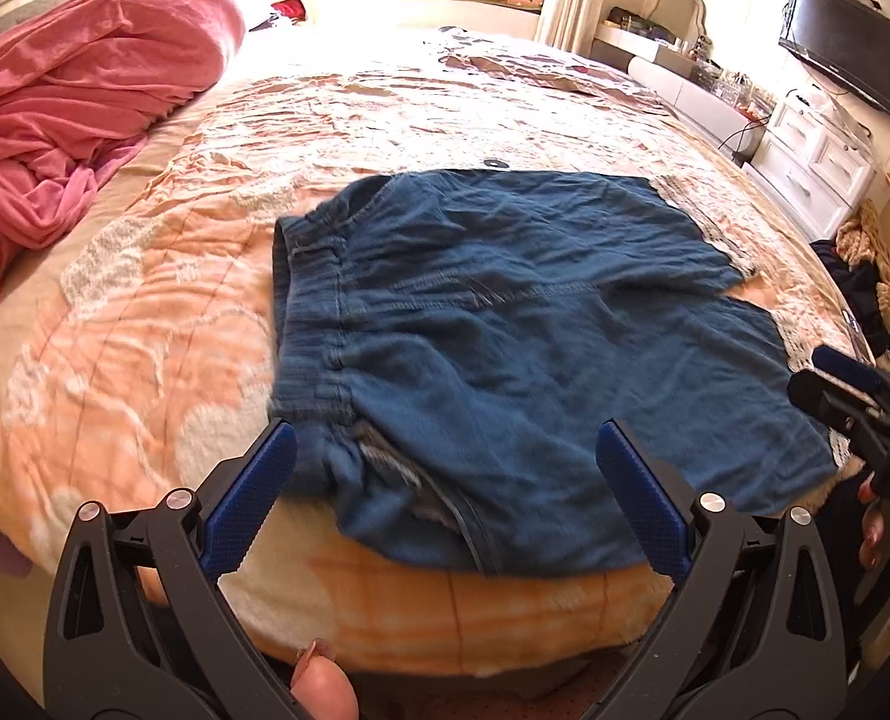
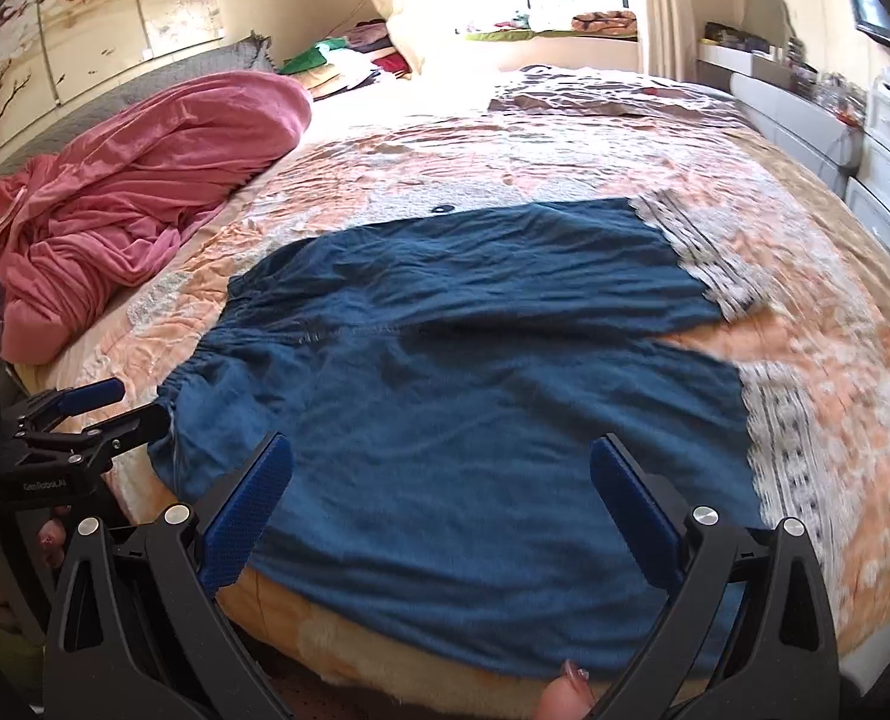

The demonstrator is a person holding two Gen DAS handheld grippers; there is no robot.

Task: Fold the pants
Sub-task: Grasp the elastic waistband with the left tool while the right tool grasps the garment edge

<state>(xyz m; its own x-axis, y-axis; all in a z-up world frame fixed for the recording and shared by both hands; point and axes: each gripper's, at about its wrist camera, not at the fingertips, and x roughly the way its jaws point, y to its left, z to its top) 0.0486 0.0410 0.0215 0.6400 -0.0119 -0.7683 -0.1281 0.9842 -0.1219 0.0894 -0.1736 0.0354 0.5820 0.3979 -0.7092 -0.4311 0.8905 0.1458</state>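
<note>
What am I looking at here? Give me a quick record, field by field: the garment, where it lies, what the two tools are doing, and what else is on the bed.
garment: blue pants, spread flat, not yet folded
surface: bed with a peach patterned cover
waistband: toward the left side
left gripper: fingers open, over the near waistband corner
right gripper: fingers open, over the near pant leg
held: nothing
also on bed: pink blanket, bunched at far left
</note>
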